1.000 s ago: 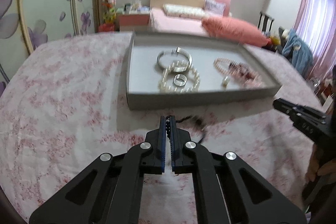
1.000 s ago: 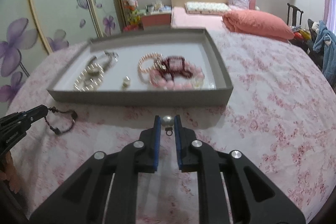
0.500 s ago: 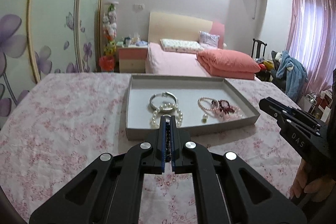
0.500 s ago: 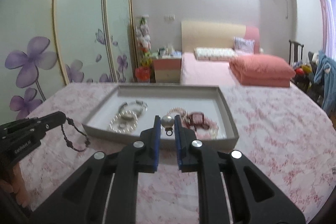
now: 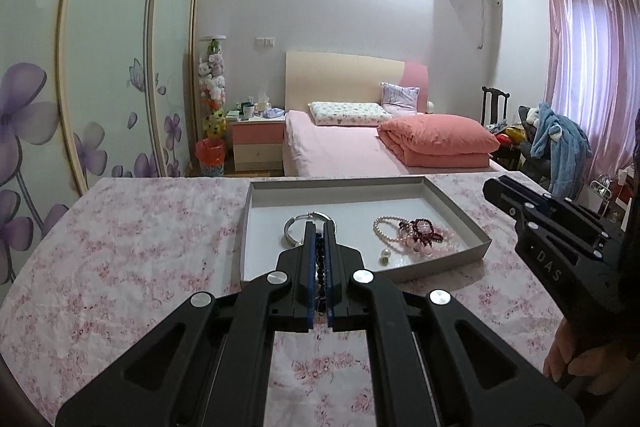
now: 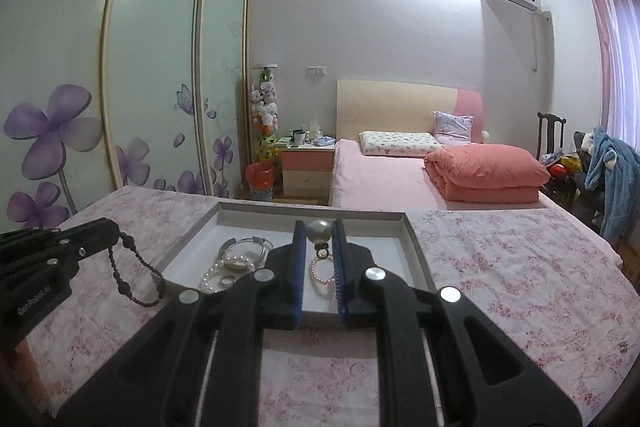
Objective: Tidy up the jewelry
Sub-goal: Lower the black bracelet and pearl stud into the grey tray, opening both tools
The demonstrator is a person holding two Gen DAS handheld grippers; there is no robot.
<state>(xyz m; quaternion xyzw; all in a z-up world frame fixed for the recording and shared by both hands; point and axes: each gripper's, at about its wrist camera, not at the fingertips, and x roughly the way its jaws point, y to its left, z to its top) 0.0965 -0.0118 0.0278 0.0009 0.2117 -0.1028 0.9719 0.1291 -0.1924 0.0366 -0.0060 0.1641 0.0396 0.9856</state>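
My left gripper (image 5: 319, 227) is shut on a dark bead bracelet (image 5: 319, 259), a strand pinched between its blue pads. In the right wrist view that bracelet (image 6: 134, 285) hangs in a loop from the left gripper (image 6: 110, 229) above the cloth. My right gripper (image 6: 319, 227) is shut on a pearl earring (image 6: 319, 233) held at its fingertips. Both are raised just in front of the grey tray (image 5: 456, 213). In the tray lie a silver bangle (image 5: 294, 225), pink and red bead bracelets (image 5: 416, 231), another pearl earring (image 5: 385, 254) and a pearl bracelet (image 6: 232, 261).
The tray sits on a table with a pink flowered cloth (image 5: 132, 251). Behind it stand a pink bed (image 5: 340, 147) with a folded quilt, a nightstand (image 5: 258, 143) and sliding wardrobe doors (image 6: 152, 87). A hand (image 5: 568, 359) holds the right gripper.
Both grippers have risen from the cloth and tipped up toward level. The dark bracelet now hangs free of the table, and the pearl earring stays pinched.
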